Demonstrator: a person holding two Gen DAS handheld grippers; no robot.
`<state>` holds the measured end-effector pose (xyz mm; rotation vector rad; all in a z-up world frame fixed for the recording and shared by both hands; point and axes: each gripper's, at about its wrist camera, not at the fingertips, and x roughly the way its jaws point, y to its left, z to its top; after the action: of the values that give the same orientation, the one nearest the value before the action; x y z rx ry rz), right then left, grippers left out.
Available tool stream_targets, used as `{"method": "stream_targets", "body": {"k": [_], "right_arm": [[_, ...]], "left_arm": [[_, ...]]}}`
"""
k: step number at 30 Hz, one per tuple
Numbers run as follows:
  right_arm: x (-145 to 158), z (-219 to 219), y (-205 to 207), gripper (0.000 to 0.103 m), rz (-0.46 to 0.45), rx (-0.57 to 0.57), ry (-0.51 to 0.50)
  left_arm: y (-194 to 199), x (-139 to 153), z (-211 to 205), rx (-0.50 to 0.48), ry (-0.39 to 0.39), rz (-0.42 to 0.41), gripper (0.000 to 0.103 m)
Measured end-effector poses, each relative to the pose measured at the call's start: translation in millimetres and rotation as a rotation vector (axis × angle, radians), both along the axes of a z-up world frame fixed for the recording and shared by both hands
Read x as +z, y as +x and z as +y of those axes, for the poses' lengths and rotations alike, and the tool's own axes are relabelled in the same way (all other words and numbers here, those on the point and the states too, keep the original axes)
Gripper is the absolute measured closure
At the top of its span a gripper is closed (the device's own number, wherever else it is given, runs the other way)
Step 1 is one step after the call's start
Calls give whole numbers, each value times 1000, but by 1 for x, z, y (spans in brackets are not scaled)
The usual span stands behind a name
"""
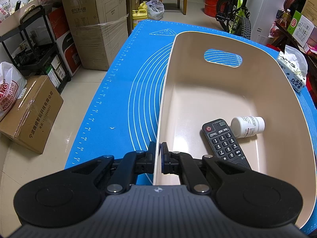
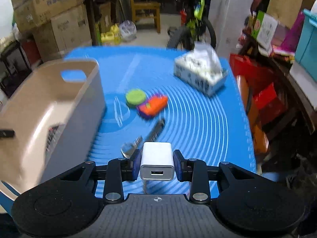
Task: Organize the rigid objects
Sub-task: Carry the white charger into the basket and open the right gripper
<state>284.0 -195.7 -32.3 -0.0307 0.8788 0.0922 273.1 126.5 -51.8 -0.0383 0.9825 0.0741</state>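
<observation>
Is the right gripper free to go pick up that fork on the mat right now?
Probably not yet. The right gripper is shut on the white charger, so its jaws are occupied. The fork itself lies uncovered on the blue mat, just ahead.

Tabletop covered by a blue mat (image 2: 198, 119) printed with white concentric arcs and a ruler scale along one edge. On the mat stood a beige bin (image 1: 168, 75) with a cut-out handle. Beside the bin lay a green disc (image 2: 135, 97), touching an orange-and-purple block (image 2: 153, 105). Nearer lay a metal fork (image 2: 146, 136), blurred. A tissue pack (image 2: 200, 73) sat near the far corner, well apart from these.
</observation>
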Motion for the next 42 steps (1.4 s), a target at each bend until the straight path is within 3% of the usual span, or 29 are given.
{"method": "stream_targets", "body": {"k": [7,14,26,42], "right_arm": [[48,27,2,61,-133,59,48],[64,68,14,61,-192,129,99],[35,147,29,61,-120,262,101],[-25,193,33,61,70,357,5]], "left_arm": [[0,0,1,0,0,0,96],[0,0,1,-1,0,0,96],[0,0,1,1,2,2,96],[0,-1,0,1,2,2,97]]}}
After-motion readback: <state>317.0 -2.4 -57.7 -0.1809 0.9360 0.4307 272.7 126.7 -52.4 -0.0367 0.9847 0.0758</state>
